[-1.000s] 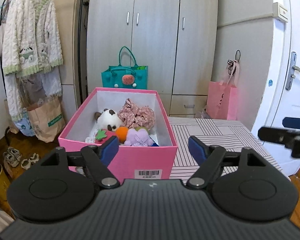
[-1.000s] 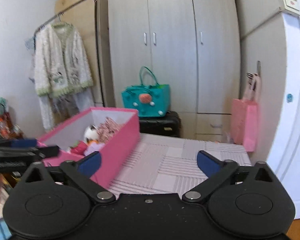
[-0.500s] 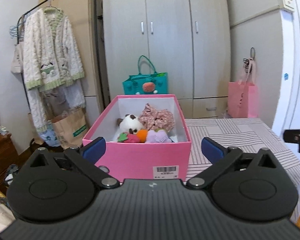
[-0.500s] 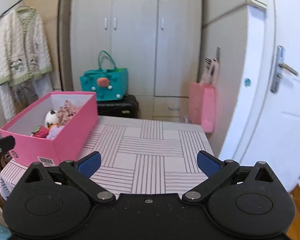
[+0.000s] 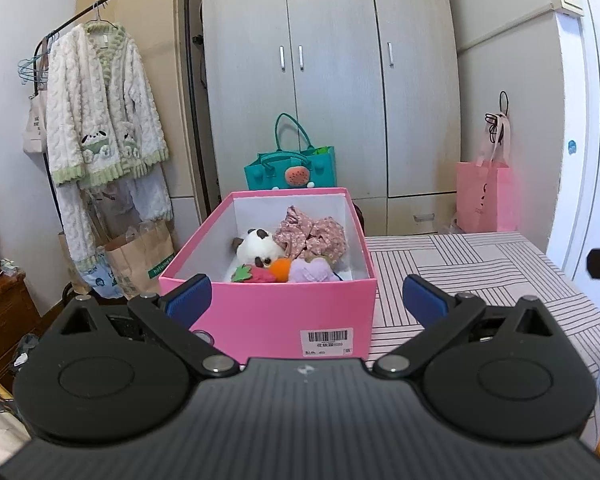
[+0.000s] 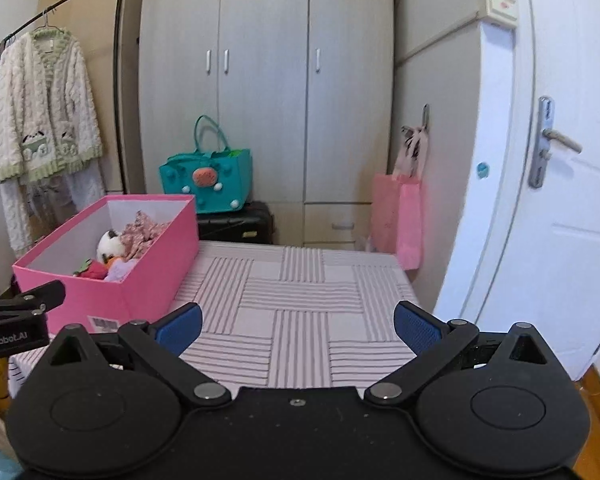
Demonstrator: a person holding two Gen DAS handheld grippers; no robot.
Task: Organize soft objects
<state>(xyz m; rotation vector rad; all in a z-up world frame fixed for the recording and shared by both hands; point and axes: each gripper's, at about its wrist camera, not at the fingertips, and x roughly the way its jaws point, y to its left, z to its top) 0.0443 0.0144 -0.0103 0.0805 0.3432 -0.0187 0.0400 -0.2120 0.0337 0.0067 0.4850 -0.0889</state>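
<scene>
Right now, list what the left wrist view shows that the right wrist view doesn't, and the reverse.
Only the left wrist view: the barcode label square on the pink box's near end, a brown paper bag on the floor, and a wooden cabinet.

Only the right wrist view: the black case under the teal bag, and the door's lever.

Both: the pink box holding a panda plush and floral cloth, the striped tablecloth, the wardrobe, and open, empty jaws.
</scene>
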